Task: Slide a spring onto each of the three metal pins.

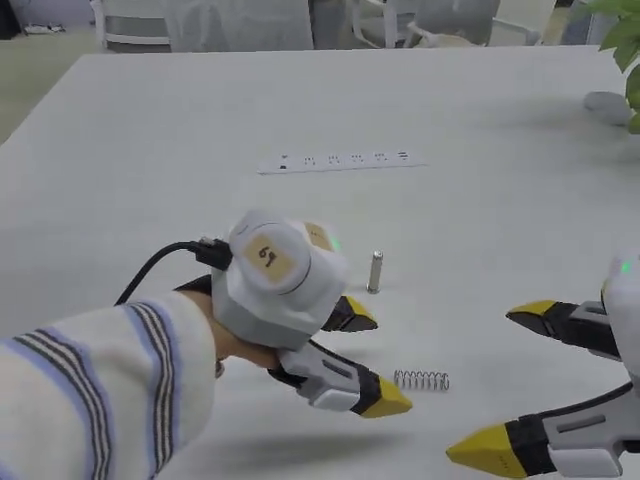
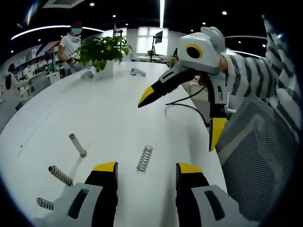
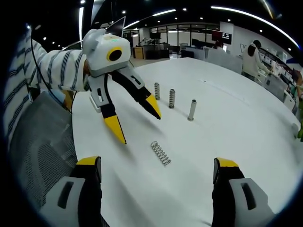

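As L claw (image 1: 385, 363) hides 2 sprung pins (image 3: 172, 98), spring (image 1: 421, 380) lies loose

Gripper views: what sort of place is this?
Probably an open-plan office: a big white table with a power strip, a potted plant, and long ceiling lights overhead.

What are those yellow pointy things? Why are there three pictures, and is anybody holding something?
Those are the tips of two hand-held pinchers called grippers. A person holds the left gripper and the right gripper. One picture comes from a camera on the person's head. The round ones come from a camera on each gripper. On the white table there is a loose spring, a bare metal pin and two pins already wearing springs. Both grippers are open and hold nothing.
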### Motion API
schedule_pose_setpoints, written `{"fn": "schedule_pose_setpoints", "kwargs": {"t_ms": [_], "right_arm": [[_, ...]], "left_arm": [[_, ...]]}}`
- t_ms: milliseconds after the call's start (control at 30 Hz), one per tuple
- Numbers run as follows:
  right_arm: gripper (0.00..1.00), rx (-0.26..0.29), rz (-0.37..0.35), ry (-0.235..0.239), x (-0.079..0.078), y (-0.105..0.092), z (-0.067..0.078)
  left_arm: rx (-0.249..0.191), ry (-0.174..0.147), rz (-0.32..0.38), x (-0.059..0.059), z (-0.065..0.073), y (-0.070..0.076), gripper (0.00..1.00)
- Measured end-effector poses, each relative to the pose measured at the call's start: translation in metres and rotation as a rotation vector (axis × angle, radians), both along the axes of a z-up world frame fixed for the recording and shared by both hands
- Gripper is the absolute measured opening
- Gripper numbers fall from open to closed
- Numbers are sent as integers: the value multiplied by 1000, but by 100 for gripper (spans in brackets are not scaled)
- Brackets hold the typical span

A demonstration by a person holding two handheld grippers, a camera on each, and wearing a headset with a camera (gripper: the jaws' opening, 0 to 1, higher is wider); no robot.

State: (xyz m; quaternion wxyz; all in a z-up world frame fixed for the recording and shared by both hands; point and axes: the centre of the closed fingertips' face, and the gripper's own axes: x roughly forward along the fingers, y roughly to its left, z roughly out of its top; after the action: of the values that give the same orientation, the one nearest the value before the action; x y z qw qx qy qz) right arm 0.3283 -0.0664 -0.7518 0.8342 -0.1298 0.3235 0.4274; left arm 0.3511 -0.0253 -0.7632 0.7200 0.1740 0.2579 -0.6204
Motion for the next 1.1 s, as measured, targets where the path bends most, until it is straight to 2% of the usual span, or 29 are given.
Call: {"fn": "schedule_pose_setpoints", "kwargs": {"t_ms": [133,267,333,367,400,467,633,767,900,1000,1100], "right_arm": [[96,-3,-4,1,1,-2,-1],[96,-6,-8,3,0,-4,0],[96,-3,-13,0,0,-5,1],[96,-2,-16,0,0,-5,1],[95,-1,-19,1,0,-5,1],[95,-1,-20,2,-1,-6,0],[95,-2,-18,3,-2,-6,0],[95,6,-27,7,-1,-5,0],[95,5,-28,12,-1,-6,-1],[94,7,-30,14,-2,-6,-1],[94,19,-36,18,-2,-5,0]], "left_arm": [[5,9,-7,0,-8,-8,41],[15,12,-19,0,-14,-14,34],[5,36,-1,2,-17,-17,35],[-10,59,4,2,-17,-19,33],[-16,65,5,2,-18,-20,31],[-9,62,2,2,-20,-22,26],[4,65,-6,0,-26,-25,24],[43,63,7,2,-36,-20,22],[45,79,13,2,-36,-18,15],[78,58,13,5,-43,-15,13],[69,67,16,6,-45,-17,10]]}}
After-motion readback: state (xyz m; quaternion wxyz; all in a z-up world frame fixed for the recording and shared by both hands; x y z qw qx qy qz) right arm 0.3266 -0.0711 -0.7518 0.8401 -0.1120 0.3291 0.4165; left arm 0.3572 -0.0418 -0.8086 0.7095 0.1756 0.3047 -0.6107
